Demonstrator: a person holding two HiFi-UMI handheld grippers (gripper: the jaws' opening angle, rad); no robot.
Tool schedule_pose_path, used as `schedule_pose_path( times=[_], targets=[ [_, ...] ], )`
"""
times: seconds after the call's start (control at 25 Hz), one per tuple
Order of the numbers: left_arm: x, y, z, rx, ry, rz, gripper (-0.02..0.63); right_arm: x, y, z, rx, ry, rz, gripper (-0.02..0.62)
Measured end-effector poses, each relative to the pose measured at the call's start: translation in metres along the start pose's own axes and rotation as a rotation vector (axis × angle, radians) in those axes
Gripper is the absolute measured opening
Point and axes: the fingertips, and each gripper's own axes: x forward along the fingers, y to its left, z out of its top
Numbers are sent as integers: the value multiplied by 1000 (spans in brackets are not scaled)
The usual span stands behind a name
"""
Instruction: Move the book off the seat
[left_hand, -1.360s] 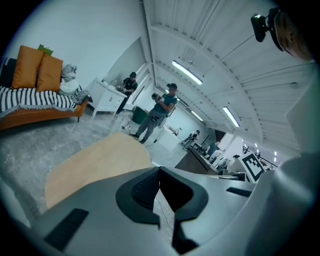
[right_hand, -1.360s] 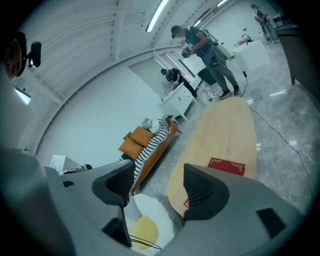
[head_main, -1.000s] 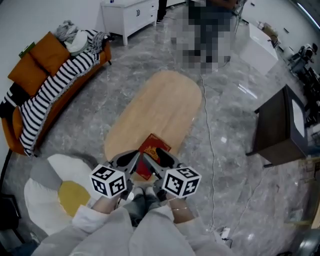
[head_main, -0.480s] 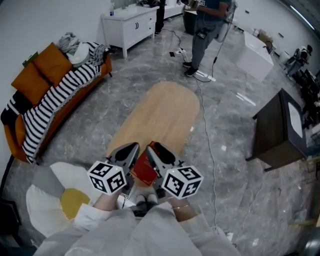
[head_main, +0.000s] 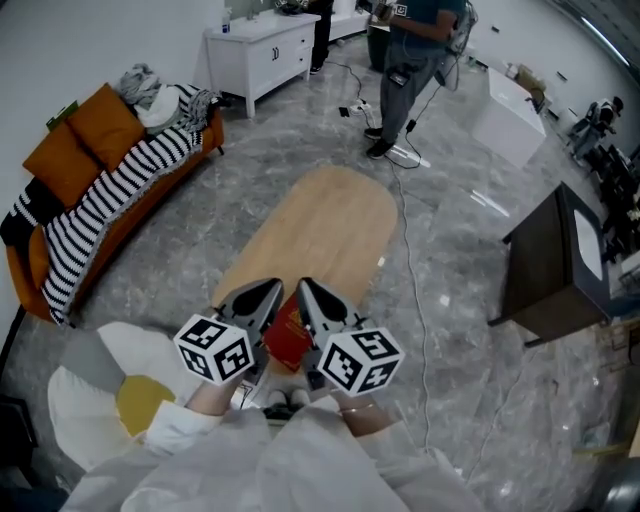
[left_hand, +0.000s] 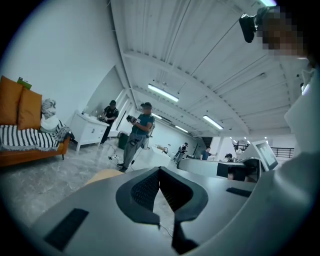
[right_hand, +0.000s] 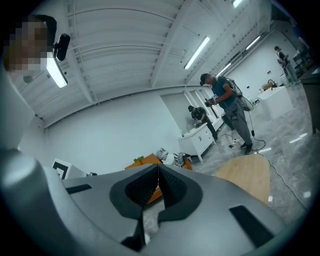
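The grey marble floor fills most of the head view. At the far left stands an orange sofa under a striped blanket. An oval wooden table runs from the middle toward the near side. At the far side a white cabinet stands against the wall, with a person to its right. A dark desk is at the right. At the near left is the white seat with a yellow cushion on it.

The red book lies on the near end of the table, off the seat and to its right. In the head view it shows in the gap between the two grippers, partly covered by them.

The left gripper has its jaws together at the tips with nothing held; its own view shows only floor and the room past the tips. The right gripper has just been closing, and its jaws now meet with nothing between them. Neither gripper view shows the book, so neither pair of fingers has hold of it.
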Motion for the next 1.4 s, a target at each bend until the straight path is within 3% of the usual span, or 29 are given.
schedule_pose_path(
  times=[0.24, 1.4],
  targets=[
    [1, -1, 2, 40, 6, 6, 6, 5, 5, 0, -42, 22, 21, 12],
    [5, -3, -9, 26, 26, 8, 6, 4, -3, -13, -123, 90, -21, 11]
  ],
)
